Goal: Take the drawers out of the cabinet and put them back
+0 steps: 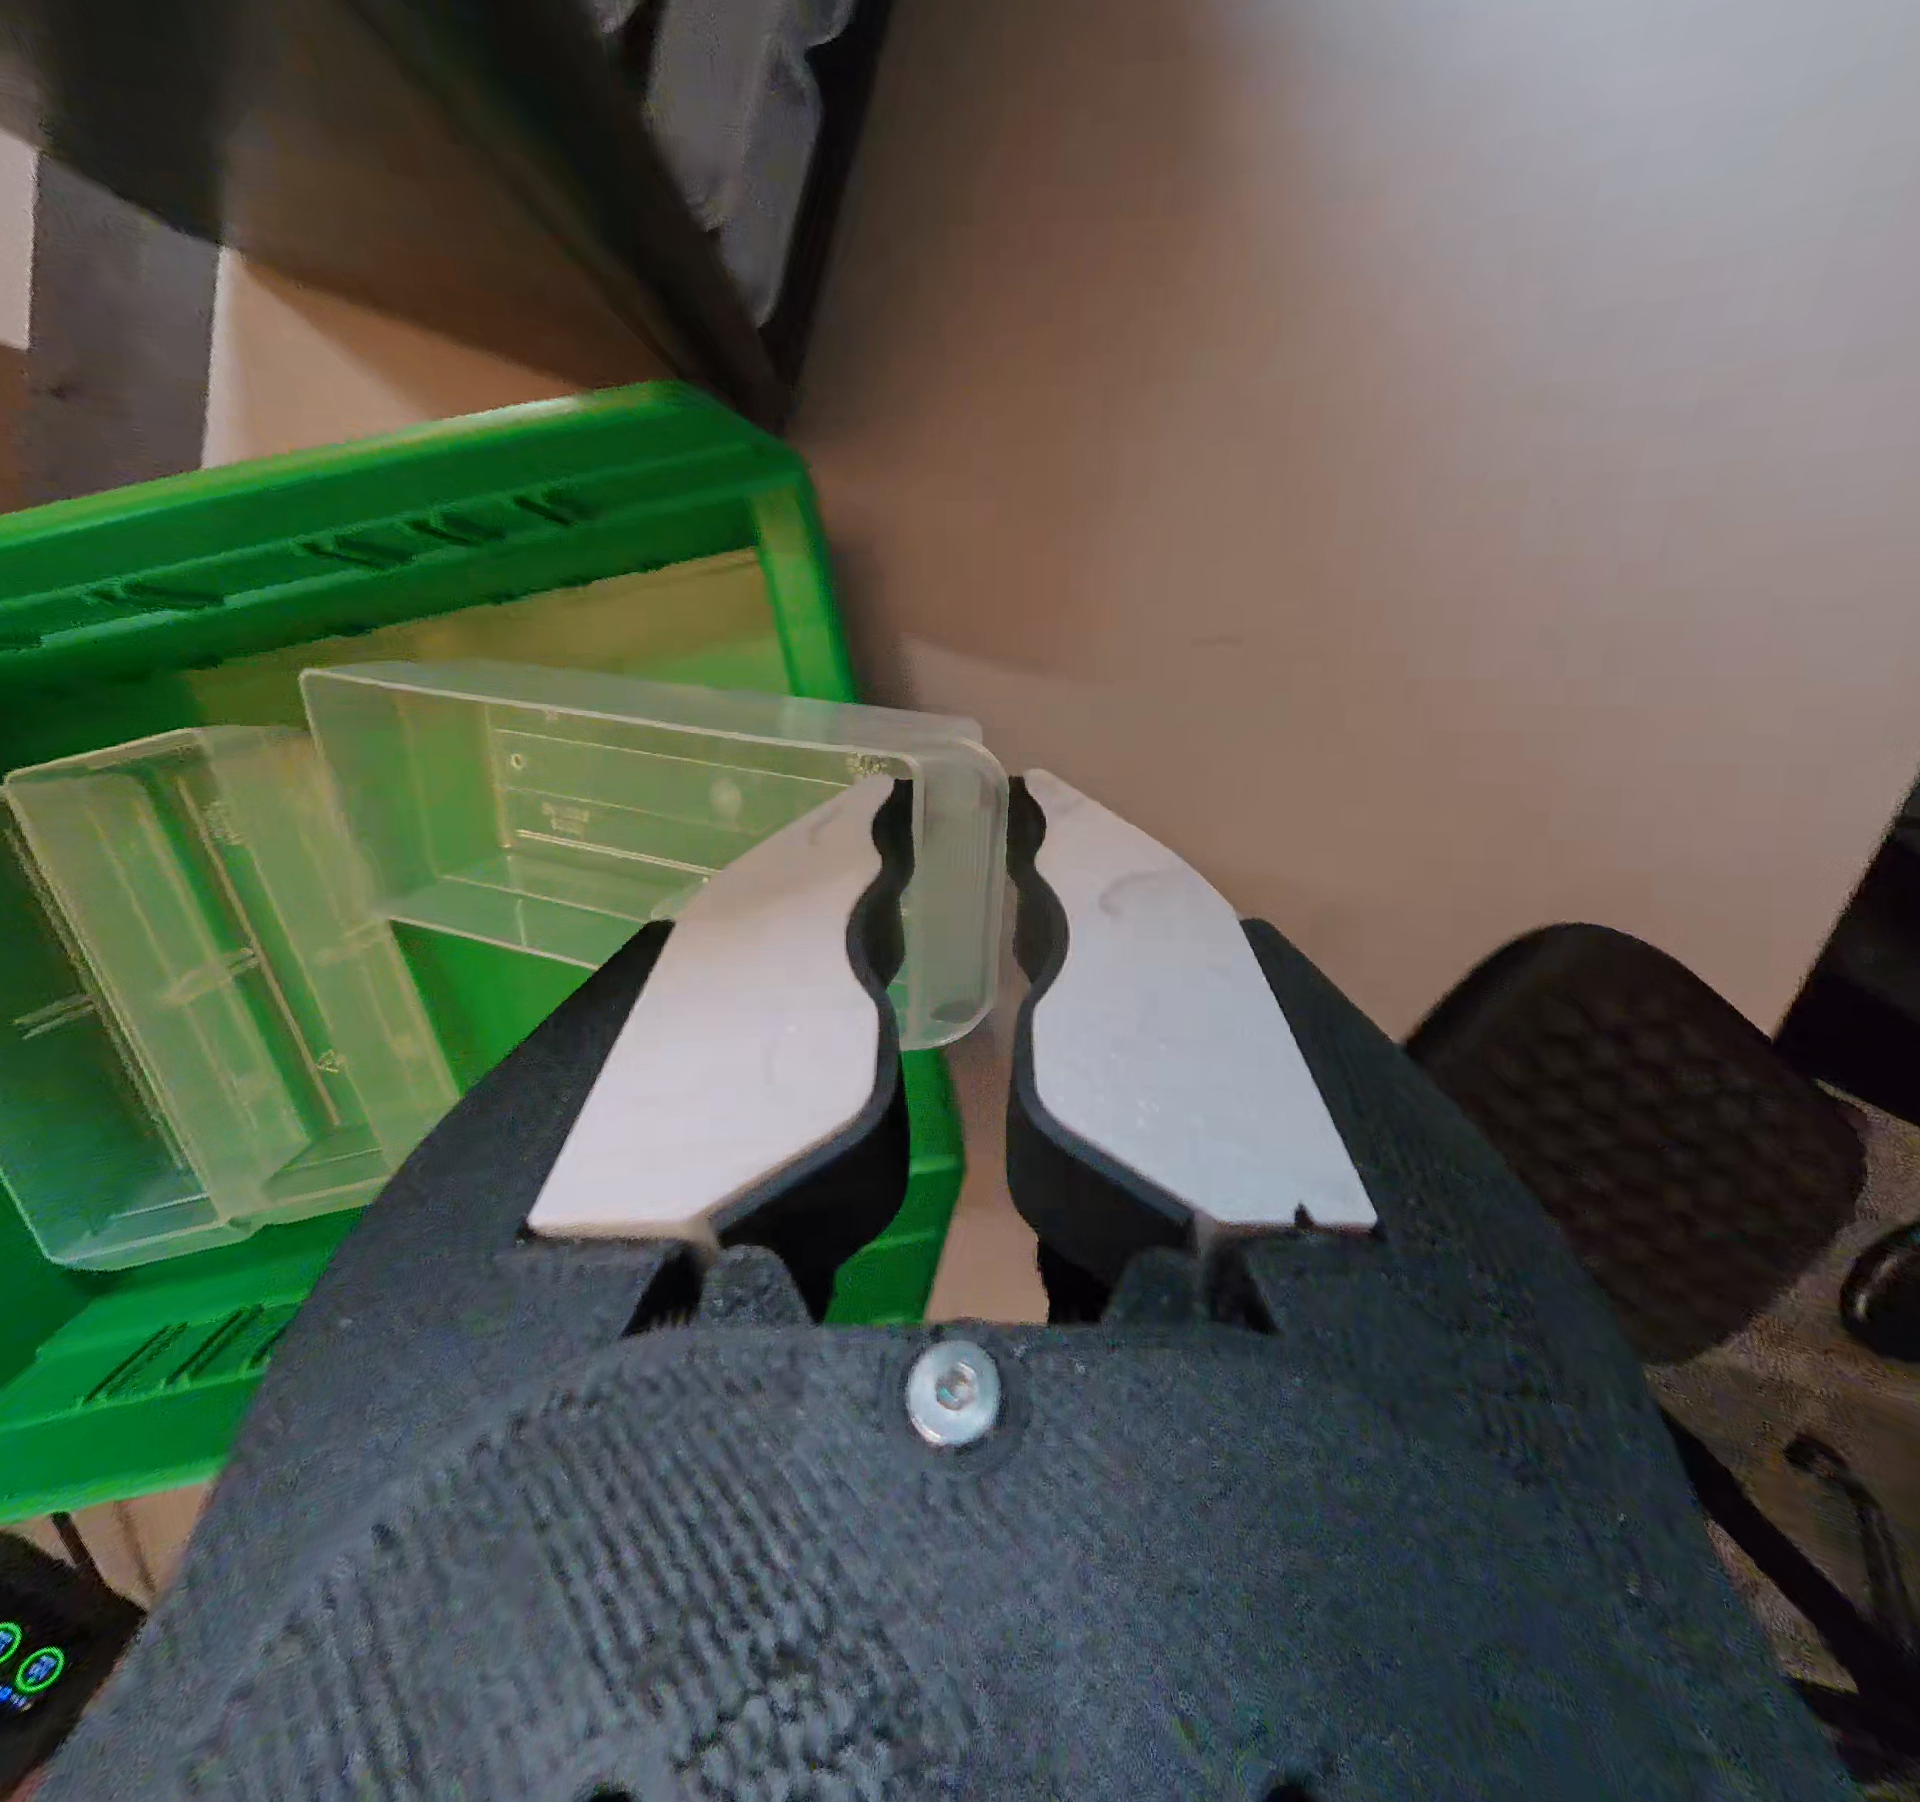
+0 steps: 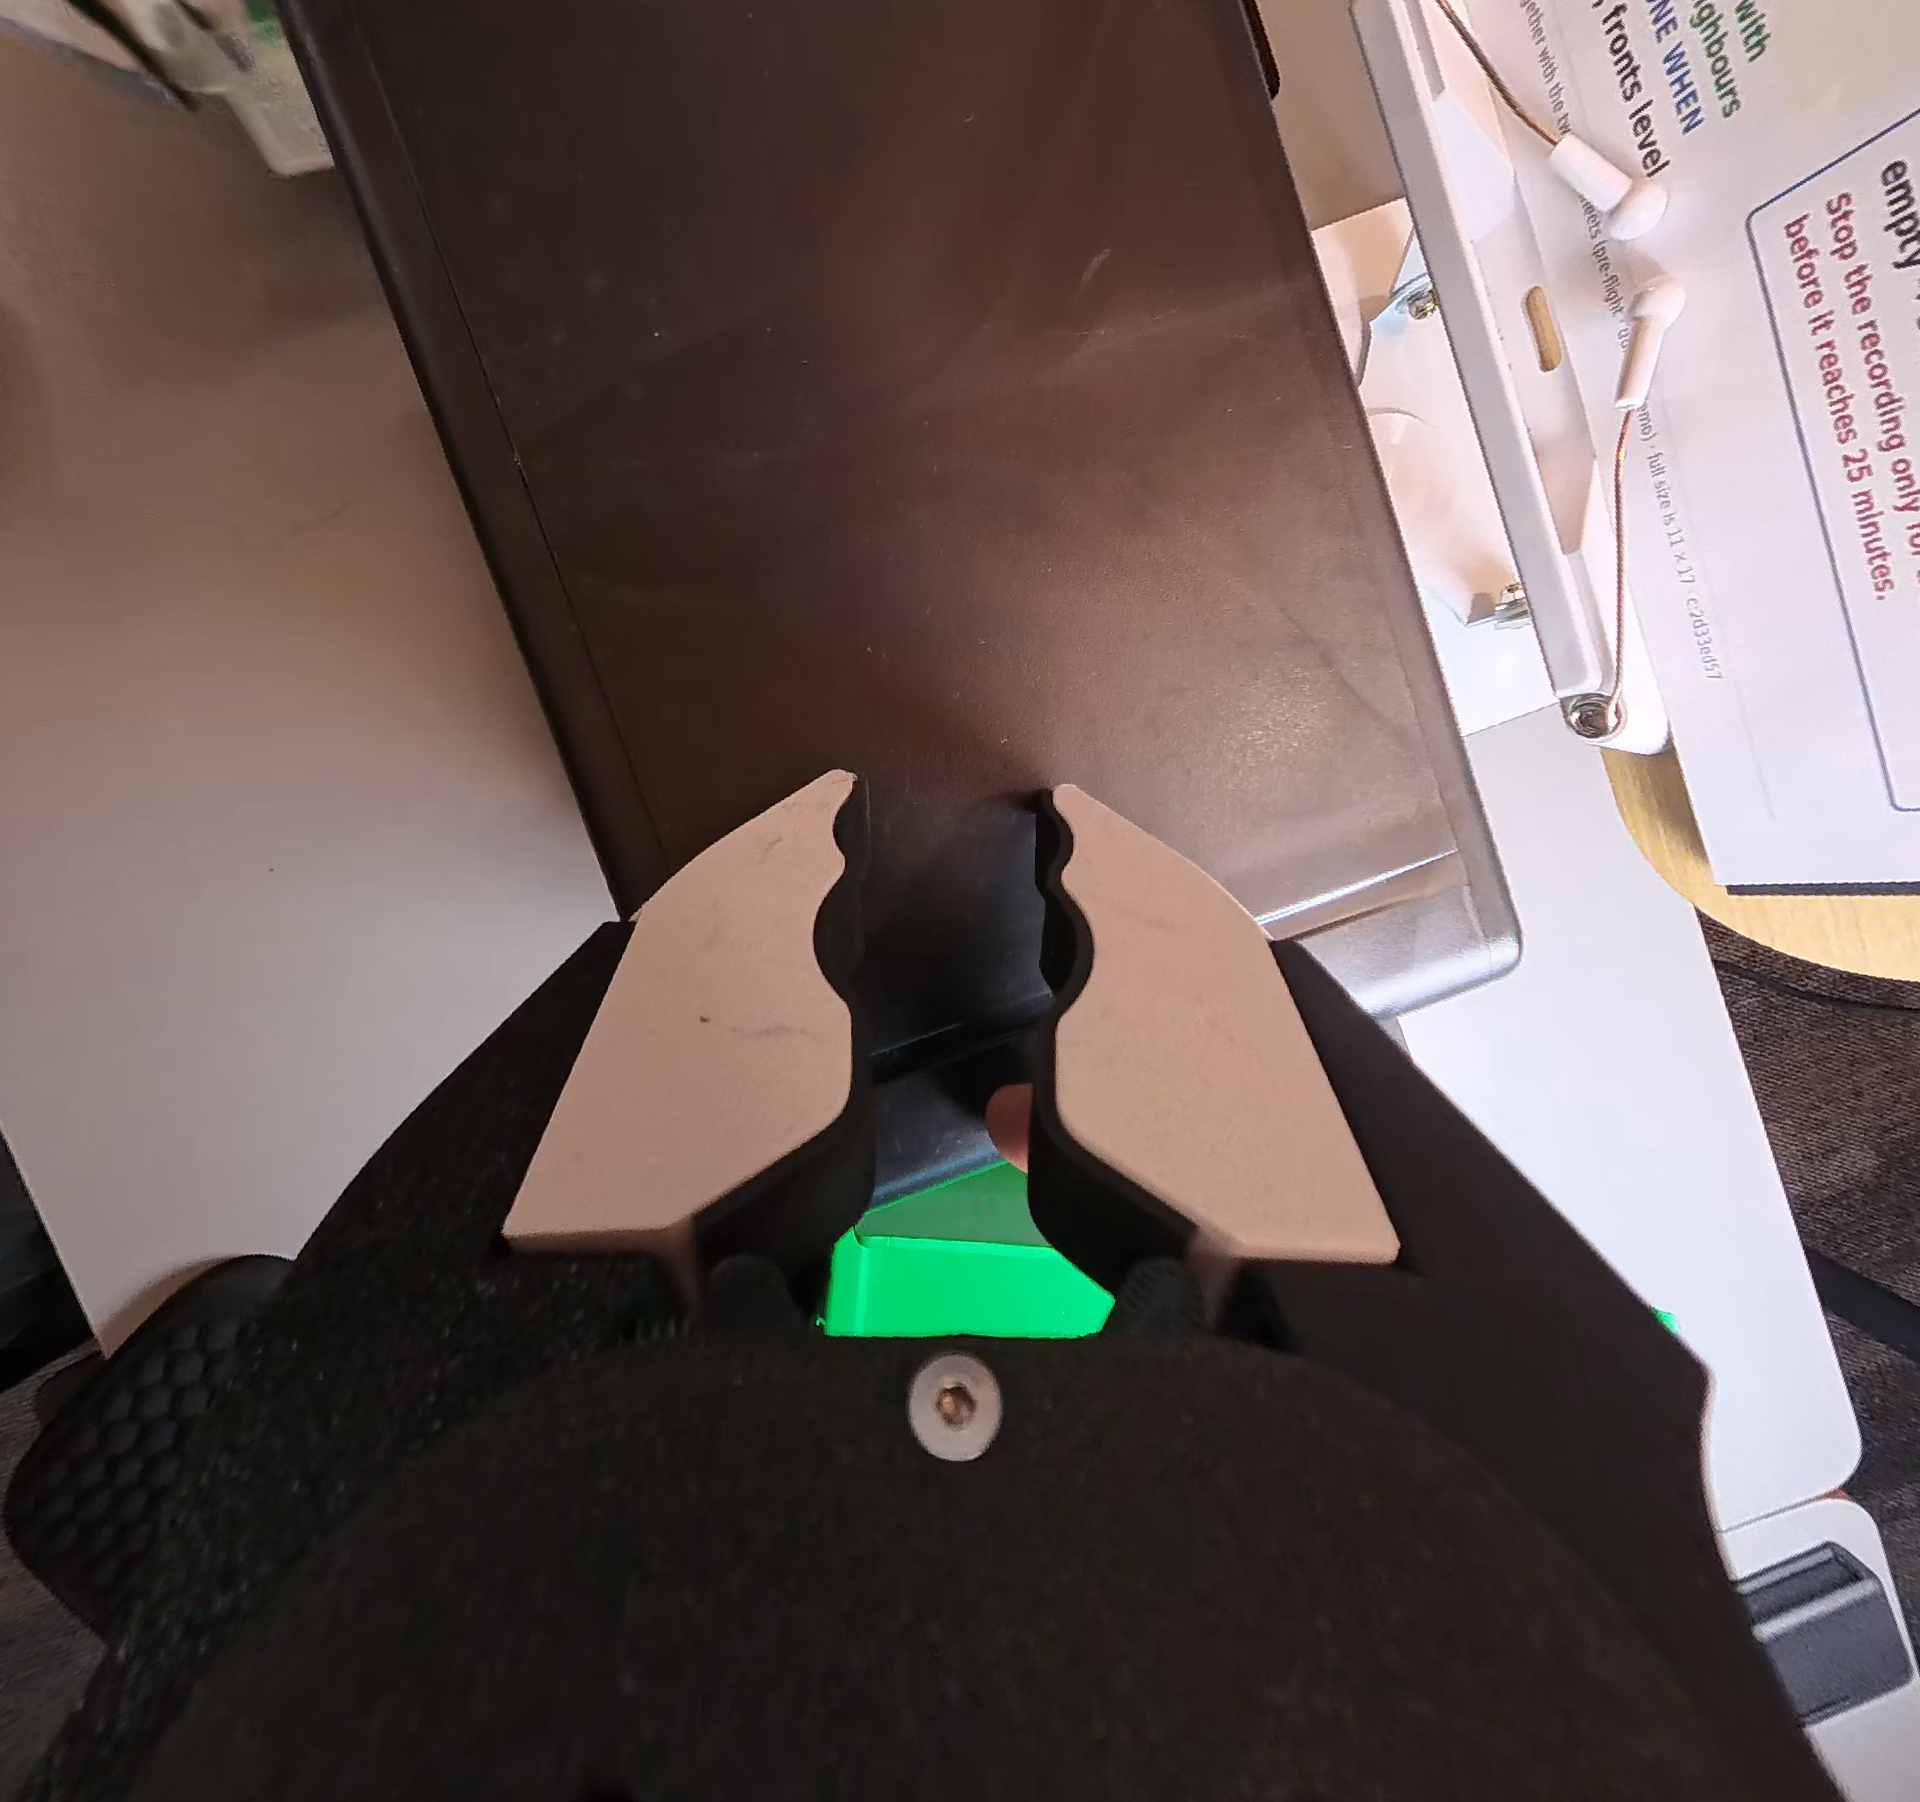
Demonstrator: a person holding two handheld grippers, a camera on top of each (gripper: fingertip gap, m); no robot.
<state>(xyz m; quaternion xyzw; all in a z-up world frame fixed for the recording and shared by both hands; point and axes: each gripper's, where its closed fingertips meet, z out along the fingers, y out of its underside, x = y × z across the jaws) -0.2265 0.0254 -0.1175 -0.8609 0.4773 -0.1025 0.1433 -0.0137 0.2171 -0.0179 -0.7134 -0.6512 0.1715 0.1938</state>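
Left gripper (image 1: 958,905) clamps a clear drawer's (image 1: 582,807) handle over the green bin (image 1: 416,526) (second drawer (image 1: 177,983) inside), likely mid-removal. Right gripper (image 2: 954,931) is parted, bracing the dark cabinet (image 2: 883,350); next, release or carry back.

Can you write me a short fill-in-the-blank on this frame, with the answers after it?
1. The left gripper has its fingers on either side of the handle of a clear ____.
2. That drawer hangs over a ____ bin.
3. A second clear drawer lies ____ the bin.
4. The right gripper rests against a dark ____.

Missing words: drawer; green; inside; cabinet
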